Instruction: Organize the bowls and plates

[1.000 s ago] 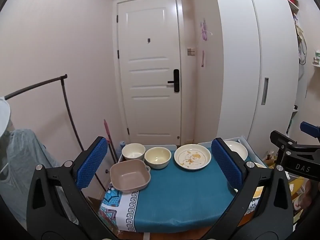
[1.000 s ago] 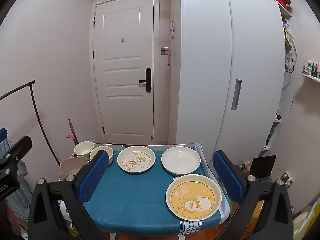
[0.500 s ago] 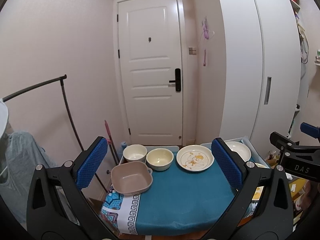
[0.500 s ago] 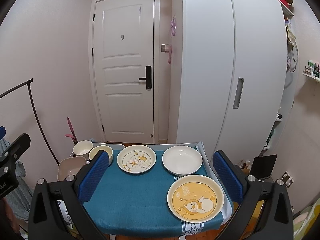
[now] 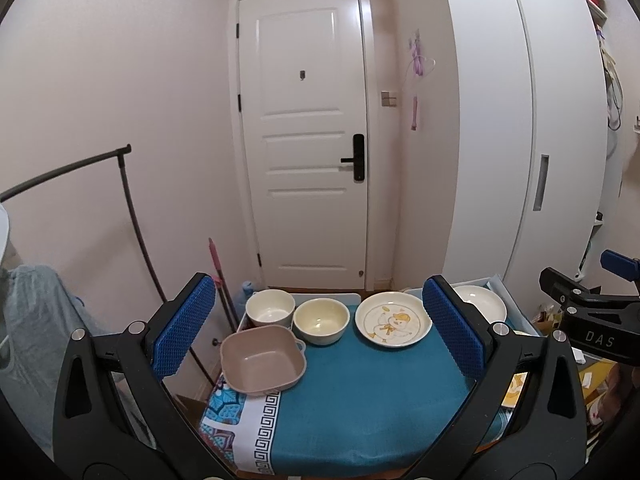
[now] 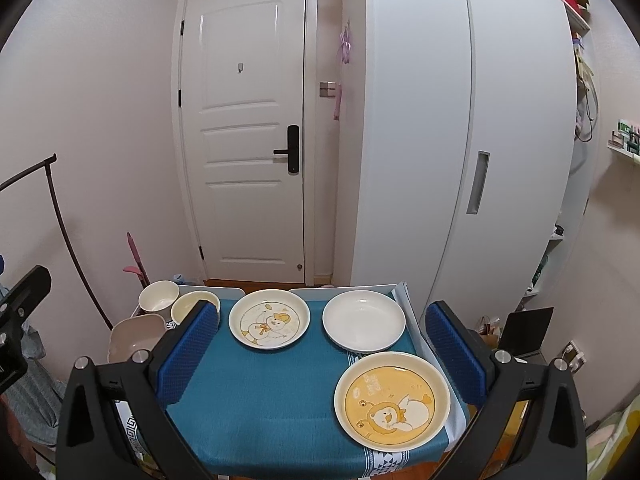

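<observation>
A small table with a teal cloth [image 5: 360,392] [image 6: 272,384] holds the dishes. At the left stand a square pink bowl [image 5: 260,360] [image 6: 134,338], a white bowl [image 5: 270,308] [image 6: 159,296] and a cream bowl [image 5: 321,319] [image 6: 192,305]. A duck-print plate [image 5: 393,319] [image 6: 269,319], a plain white plate [image 6: 363,320] [image 5: 482,304] and a yellow cartoon plate [image 6: 392,400] lie to the right. My left gripper [image 5: 320,328] and right gripper [image 6: 322,354] are both open and empty, held above the table's near edge.
A white door [image 5: 308,140] is behind the table and a white wardrobe [image 6: 460,140] at the right. A black clothes rail [image 5: 132,216] stands at the left. Clutter lies on the floor at the right [image 6: 524,332].
Both grippers have risen and tilted slightly, so the table and dishes sit a little lower in view. The jaws stay open; no dish has moved.
</observation>
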Action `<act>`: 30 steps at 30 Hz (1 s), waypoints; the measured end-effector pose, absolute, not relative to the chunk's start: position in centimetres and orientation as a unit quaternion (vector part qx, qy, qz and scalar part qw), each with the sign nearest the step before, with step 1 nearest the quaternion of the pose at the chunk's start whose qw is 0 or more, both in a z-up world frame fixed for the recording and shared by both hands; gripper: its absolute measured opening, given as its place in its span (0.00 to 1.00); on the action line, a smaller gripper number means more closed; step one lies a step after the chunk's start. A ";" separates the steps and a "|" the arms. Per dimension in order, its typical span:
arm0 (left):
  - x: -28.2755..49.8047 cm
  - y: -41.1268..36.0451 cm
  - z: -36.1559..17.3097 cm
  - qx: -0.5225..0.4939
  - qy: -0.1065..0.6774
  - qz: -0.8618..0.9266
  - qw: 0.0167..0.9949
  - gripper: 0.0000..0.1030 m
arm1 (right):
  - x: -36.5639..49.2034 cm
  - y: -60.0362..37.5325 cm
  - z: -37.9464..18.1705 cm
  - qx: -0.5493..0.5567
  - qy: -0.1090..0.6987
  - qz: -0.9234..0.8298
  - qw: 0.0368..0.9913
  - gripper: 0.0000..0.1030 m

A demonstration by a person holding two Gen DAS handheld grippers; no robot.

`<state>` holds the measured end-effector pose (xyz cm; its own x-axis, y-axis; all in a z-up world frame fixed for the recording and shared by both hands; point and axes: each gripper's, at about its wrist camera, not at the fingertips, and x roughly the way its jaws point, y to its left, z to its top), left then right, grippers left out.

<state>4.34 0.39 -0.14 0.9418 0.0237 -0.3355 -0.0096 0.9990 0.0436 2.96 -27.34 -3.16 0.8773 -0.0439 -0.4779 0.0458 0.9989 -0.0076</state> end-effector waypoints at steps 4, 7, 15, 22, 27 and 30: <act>4.7 0.5 -0.2 0.022 0.174 0.006 0.984 1.00 | 3.2 -27.4 -3.4 0.003 0.249 -0.021 0.968 1.00; 5.0 0.5 -0.2 0.019 0.176 0.005 0.984 1.00 | 3.3 -27.4 -3.5 0.002 0.251 -0.019 0.968 1.00; 5.5 0.3 -0.3 0.022 0.178 0.006 0.984 1.00 | 3.6 -27.5 -3.6 0.002 0.254 -0.020 0.967 1.00; 5.5 0.5 -0.4 0.018 0.178 0.007 0.984 1.00 | 3.8 -27.6 -3.6 0.001 0.254 -0.018 0.967 1.00; 5.3 0.4 -0.4 0.022 0.176 -0.003 0.984 1.00 | 3.9 -27.6 -3.5 0.003 0.253 -0.018 0.967 1.00; 5.2 0.2 -0.4 0.027 0.173 -0.005 0.984 1.00 | 3.8 -27.5 -3.6 0.002 0.253 -0.020 0.967 1.00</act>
